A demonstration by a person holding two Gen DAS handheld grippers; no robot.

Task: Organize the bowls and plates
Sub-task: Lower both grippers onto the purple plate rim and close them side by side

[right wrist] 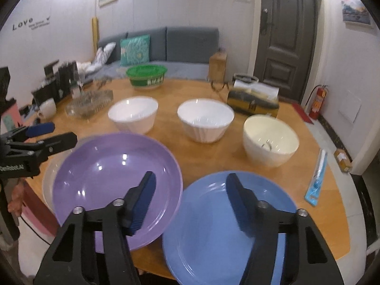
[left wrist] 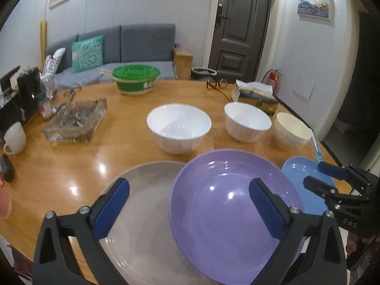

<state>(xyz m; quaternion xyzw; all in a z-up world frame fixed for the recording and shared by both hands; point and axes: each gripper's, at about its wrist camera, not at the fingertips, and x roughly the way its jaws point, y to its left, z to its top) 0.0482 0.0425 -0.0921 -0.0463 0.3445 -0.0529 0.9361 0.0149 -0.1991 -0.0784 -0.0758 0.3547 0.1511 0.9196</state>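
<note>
Wooden table (right wrist: 213, 152), purple plate (right wrist: 114, 185) tilted

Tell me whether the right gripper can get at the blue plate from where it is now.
Probably yes. The right gripper hangs just above the blue plate with jaws apart, nothing between them. The purple plate lies beside it, apparently without overlapping.

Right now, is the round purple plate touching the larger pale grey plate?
Touching. The left wrist view shows the purple plate lying over the grey plate's right side, its edge resting on it with no gap; the right wrist view agrees.
</note>
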